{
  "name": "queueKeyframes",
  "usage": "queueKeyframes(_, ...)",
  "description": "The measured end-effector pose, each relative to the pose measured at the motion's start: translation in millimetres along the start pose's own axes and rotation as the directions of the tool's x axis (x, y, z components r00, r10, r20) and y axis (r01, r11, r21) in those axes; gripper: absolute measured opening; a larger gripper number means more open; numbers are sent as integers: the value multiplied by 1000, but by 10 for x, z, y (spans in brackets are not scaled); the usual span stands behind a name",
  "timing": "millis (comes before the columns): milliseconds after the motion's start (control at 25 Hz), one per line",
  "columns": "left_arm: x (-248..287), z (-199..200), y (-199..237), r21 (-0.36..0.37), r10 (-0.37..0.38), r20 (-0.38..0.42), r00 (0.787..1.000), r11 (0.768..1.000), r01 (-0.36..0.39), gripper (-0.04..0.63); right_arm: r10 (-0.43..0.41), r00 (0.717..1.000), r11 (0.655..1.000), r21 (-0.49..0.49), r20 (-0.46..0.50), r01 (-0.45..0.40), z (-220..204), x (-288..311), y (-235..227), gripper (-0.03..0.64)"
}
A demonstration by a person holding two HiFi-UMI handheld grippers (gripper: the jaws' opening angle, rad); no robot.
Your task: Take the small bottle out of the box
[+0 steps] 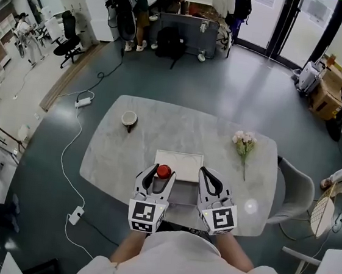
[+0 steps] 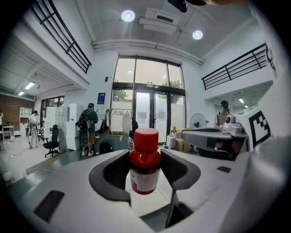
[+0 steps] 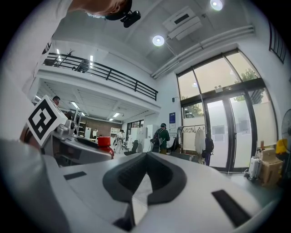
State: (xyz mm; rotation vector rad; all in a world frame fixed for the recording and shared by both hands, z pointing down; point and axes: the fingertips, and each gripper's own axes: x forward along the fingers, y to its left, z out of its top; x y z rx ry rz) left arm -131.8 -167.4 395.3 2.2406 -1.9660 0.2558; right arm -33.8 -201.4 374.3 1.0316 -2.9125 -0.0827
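place: a big open workspace, part office, part lab hall
floor: grey, with a power strip (image 1: 84,101) and white cables trailing across it
furniture: black office chair (image 1: 68,39), marble table (image 1: 159,132), coat rack (image 2: 119,119)
entrance: tall glass doors (image 2: 146,111)
upper level: mezzanine with black railing (image 3: 104,73)
ceiling: round lights (image 2: 127,16), air-conditioning unit (image 2: 157,20)
storage: cardboard boxes (image 1: 326,93) near the doors
people: person with a backpack (image 2: 88,123) standing at the back

Overhead, two low views; common bottle (image 2: 144,161)

Left hand-held gripper (image 1: 158,176) grips the small bottle (image 2: 145,160); right hand-held gripper (image 3: 145,159) is closed.
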Motion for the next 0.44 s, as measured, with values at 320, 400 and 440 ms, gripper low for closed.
queueKeyframes(320,-26,-42,73,-3,10,-4,1000,1000,-10,229,-9,1000,1000,3,6,9,-20,15,13,25)
queueKeyframes(400,-22,-32,75,-3,12,-3,1000,1000,-12,229,-8,1000,1000,3,6,8,-14,20,11,25)
queueKeyframes(440,-20,-26,75,-3,13,-2,1000,1000,-13,229,-7,1000,1000,2,7,7,-11,23,9,25)
